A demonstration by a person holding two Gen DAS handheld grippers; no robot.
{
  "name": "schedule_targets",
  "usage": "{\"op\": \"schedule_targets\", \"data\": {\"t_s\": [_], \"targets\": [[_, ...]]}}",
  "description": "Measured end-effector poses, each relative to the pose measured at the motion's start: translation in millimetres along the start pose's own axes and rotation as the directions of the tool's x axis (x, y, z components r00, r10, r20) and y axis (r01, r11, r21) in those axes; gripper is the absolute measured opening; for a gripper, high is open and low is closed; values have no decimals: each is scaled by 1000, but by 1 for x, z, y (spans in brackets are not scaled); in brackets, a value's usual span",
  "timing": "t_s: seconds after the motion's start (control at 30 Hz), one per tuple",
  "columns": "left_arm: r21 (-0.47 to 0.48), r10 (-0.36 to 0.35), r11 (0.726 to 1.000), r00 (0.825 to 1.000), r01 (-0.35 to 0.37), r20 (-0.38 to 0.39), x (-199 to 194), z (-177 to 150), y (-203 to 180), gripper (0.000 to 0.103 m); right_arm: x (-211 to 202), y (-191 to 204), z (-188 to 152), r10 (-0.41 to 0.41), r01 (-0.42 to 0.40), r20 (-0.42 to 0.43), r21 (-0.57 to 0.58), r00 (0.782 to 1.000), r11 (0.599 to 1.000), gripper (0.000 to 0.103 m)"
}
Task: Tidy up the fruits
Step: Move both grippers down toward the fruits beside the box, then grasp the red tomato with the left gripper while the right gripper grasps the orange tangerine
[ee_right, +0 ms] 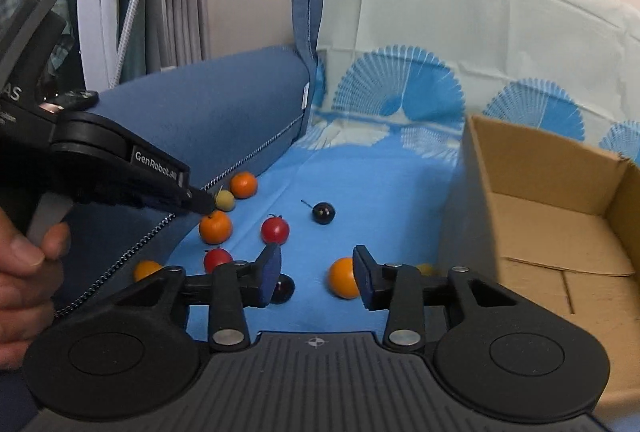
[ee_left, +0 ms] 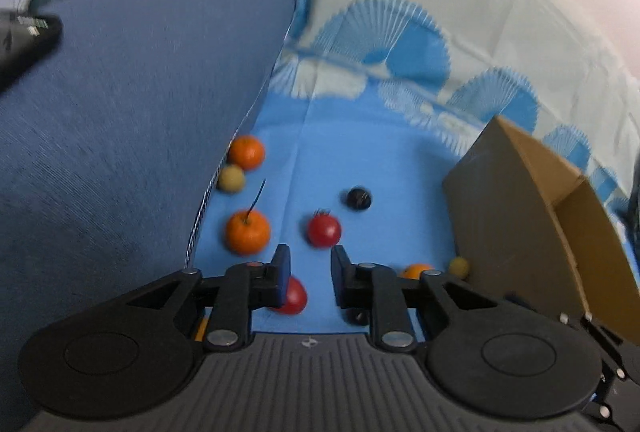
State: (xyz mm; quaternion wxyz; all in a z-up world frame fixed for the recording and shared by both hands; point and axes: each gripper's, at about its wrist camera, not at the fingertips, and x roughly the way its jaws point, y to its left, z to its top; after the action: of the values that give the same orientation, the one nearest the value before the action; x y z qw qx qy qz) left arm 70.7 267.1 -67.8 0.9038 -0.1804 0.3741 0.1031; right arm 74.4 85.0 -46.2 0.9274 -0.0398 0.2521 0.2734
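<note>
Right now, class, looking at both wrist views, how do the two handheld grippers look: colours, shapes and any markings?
Both are black plastic. The right gripper has two round discs, a ribbed grey base with a small crosshair mark, silver rivets and dark blue pads. The left gripper looks the same; seen from the side, it bears white "GenRobot.AI" lettering.

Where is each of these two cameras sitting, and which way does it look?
Left wrist: rides the left tool, facing forward and down at scattered fruit on the blue cloth; only its own fingers show.
Right wrist: rides the right tool, facing fruit and the cardboard box; the left tool and a hand show.
Shared: the red tomato, black fruit, box, cushion.
</note>
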Motion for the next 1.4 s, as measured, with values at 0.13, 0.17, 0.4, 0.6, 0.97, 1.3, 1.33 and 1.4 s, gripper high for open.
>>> {"op": "schedule_targets", "data": {"t_s": [0.13,0.17,0.4,0.6,0.97,1.3,1.33,1.4], "targets": [[-22,17,1000,999,-18,-50,13,0,4,36,26,3,1,-57,58,10,-40,998,998,63],[-21,27,999,998,-28,-59,15,0,4,36,34,2,1,-71,71,0,-43,997,997,63],[2,79,997,988,-80,-130,34,-1,0,37,89,-13,-10,-136,136,-131,-8,982,991,63],[18,97,995,973,-96,-207,51,-2,-1,39,101,-14,-18,-122,119,-171,-24,978,993,41],[56,137,990,958,-127,-251,65,-4,-5,37,60,-4,-16,-40,35,-188,-28,981,999,40],[78,64,996,962,-45,-264,43,-11,-13,34,17,19,-27,-3,-11,-256,-53,967,999,40],[75,53,997,960,-34,-274,42,-12,-13,34,16,20,-30,-5,-9,-269,-51,963,999,40],[79,41,997,956,-19,-290,38,-15,-14,34,16,21,-36,-13,-2,-294,-51,956,999,40]]}}
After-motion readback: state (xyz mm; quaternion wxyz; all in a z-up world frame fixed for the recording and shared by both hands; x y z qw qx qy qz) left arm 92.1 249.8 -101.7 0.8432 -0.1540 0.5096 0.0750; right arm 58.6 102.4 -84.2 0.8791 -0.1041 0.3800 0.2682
